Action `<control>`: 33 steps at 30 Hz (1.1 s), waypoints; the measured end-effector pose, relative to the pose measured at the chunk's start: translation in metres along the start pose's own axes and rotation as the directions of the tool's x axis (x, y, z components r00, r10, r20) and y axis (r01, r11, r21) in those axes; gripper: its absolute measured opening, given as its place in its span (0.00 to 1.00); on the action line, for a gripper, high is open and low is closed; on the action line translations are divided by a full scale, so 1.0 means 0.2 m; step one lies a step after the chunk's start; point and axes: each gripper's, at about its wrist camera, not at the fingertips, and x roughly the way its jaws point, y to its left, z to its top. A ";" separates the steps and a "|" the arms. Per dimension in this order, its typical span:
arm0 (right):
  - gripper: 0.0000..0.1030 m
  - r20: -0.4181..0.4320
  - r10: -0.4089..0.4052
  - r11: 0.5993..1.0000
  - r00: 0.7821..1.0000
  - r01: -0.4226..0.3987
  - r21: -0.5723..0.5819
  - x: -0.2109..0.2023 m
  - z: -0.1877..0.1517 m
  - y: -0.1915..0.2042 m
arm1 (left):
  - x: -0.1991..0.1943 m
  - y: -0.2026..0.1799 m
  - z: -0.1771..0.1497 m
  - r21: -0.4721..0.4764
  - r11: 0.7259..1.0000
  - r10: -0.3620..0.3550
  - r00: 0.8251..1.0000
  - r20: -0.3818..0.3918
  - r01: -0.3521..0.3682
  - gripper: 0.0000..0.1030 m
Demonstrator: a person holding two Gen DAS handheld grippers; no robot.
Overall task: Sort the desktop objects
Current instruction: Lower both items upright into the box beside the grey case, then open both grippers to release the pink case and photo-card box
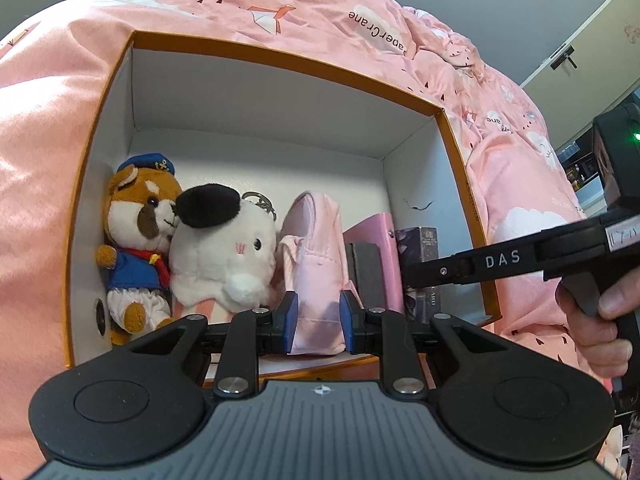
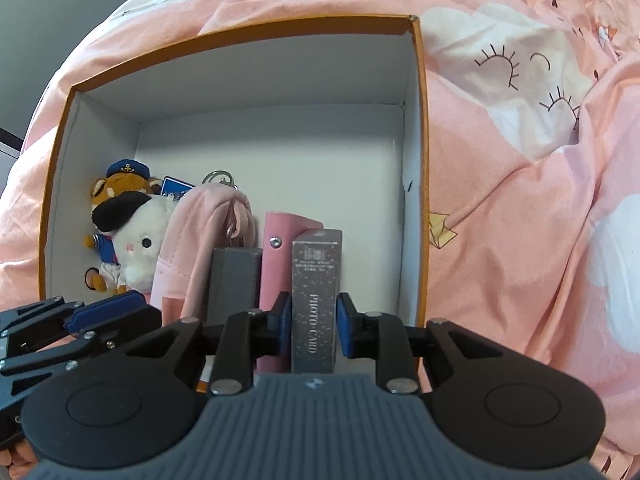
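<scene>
Along the box's left wall: a sailor bear plush (image 1: 134, 236) is propped, touching a white plush (image 1: 222, 256)
Box (image 1: 276, 52): orange-rimmed, white inside, set on a pink bedsheet (image 2: 520, 152)
Left gripper (image 1: 318, 322): a pink pouch (image 1: 314, 264) is pinched between the blue pads
Middle: a grey block (image 2: 234, 284) and a pink case (image 2: 278, 264) are stood upright, side by side
Right gripper (image 2: 312, 326): a grey "PHOTO CARD" box (image 2: 314, 292) sits between its pads; whether it is pressed cannot be told

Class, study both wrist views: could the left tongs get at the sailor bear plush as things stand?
Probably not yet: the left tongs are shut on the pink pouch. Otherwise the sailor bear plush lies uncovered in the box's corner.
</scene>
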 end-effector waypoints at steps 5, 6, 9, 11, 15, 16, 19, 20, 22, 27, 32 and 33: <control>0.24 0.054 -0.078 0.995 0.996 0.081 -0.056 0.01 -0.03 0.10 | 0.00 -0.01 0.00 -0.001 1.000 0.001 1.000 0.000 -0.001 0.24; 0.24 0.067 -0.116 0.990 0.991 0.121 -0.068 0.03 -0.03 0.11 | 0.01 -0.01 0.01 -0.006 1.000 0.002 1.000 0.000 -0.002 0.24; 0.25 0.085 -0.157 0.985 0.984 0.162 -0.064 0.07 0.00 0.13 | 0.00 -0.01 0.01 -0.011 1.000 0.003 1.000 0.003 -0.003 0.24; 0.25 0.042 -0.084 0.996 0.996 0.085 -0.027 0.08 0.02 0.10 | 0.00 -0.01 0.01 -0.010 1.000 0.012 1.000 0.005 -0.012 0.24; 0.26 0.006 -0.023 1.000 1.000 0.023 0.012 0.07 0.01 0.05 | 0.00 0.01 0.01 -0.023 1.000 -0.001 1.000 0.005 0.001 0.24; 0.25 0.005 -0.017 0.999 1.000 0.017 0.029 0.06 0.01 0.04 | 0.00 0.01 0.01 -0.025 1.000 -0.002 1.000 0.006 0.002 0.24; 0.24 0.037 -0.076 0.997 0.996 0.076 0.007 0.05 0.00 0.06 | 0.01 0.01 0.01 -0.021 1.000 0.003 1.000 0.001 -0.003 0.24; 0.24 0.058 -0.130 0.991 0.990 0.131 -0.023 0.05 -0.01 0.08 | 0.00 0.02 0.00 -0.022 1.000 0.000 1.000 0.000 0.000 0.24; 0.24 0.087 -0.186 0.980 0.979 0.191 -0.054 0.04 -0.02 0.08 | 0.00 0.02 0.00 -0.024 1.000 -0.001 1.000 0.001 0.001 0.24; 0.24 0.049 -0.168 0.984 0.985 0.170 -0.043 0.08 -0.01 0.08 | 0.01 0.00 0.01 -0.022 1.000 -0.005 1.000 0.000 0.005 0.24; 0.24 0.015 -0.125 0.992 0.992 0.125 -0.012 0.13 0.02 0.10 | 0.01 0.02 0.01 -0.034 0.999 0.000 1.000 0.001 0.000 0.24; 0.25 0.009 -0.108 0.994 0.994 0.108 -0.002 0.13 0.02 0.10 | 0.01 0.02 0.01 -0.035 0.999 0.007 1.000 0.002 -0.007 0.24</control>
